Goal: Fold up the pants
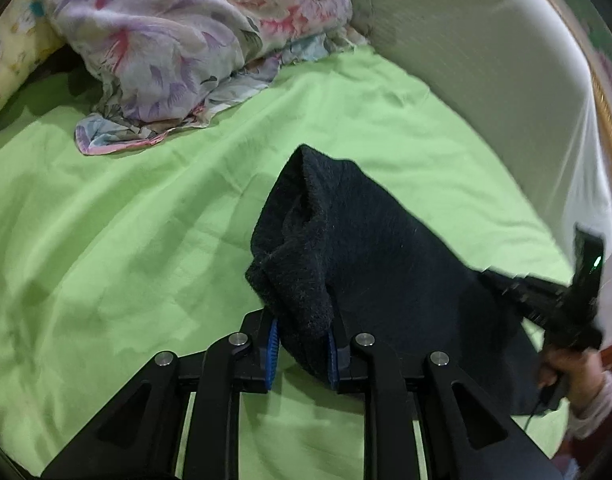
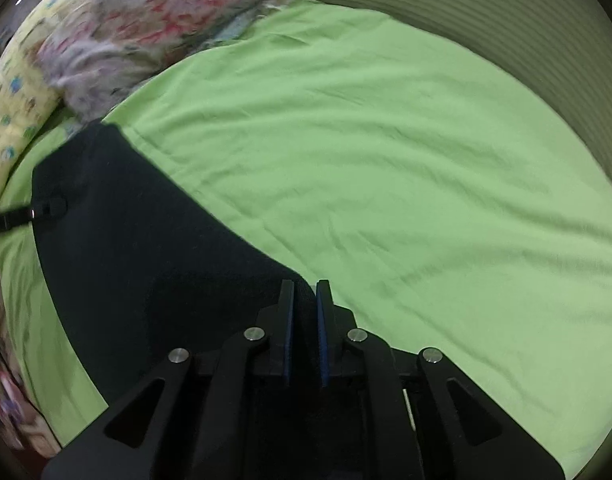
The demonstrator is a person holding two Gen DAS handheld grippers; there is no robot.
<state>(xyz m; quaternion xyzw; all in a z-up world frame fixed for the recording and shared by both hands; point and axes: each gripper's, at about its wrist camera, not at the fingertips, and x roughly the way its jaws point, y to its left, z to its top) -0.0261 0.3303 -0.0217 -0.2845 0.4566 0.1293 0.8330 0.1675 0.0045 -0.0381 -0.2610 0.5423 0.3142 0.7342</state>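
A bed covered by a bright green sheet (image 1: 146, 220) fills both views. At the far left lie a yellow patterned pillow (image 1: 10, 68) and a crumpled floral blanket (image 1: 154, 48), pushed aside, likely to leave room for folding. Moving right, the left hand-held gripper (image 1: 302, 344) pinches a thick bunched edge of the dark fleecy pants (image 1: 369, 240) between its blue pads. The pants stretch rightward, lifted off the sheet, to the right hand-held gripper (image 2: 304, 320), whose fingers are pressed onto another edge. Holding two points apart probably keeps the fabric taut for a neat fold. At far right stands a pale headboard (image 1: 485, 60). No brand, label or writing is readable.
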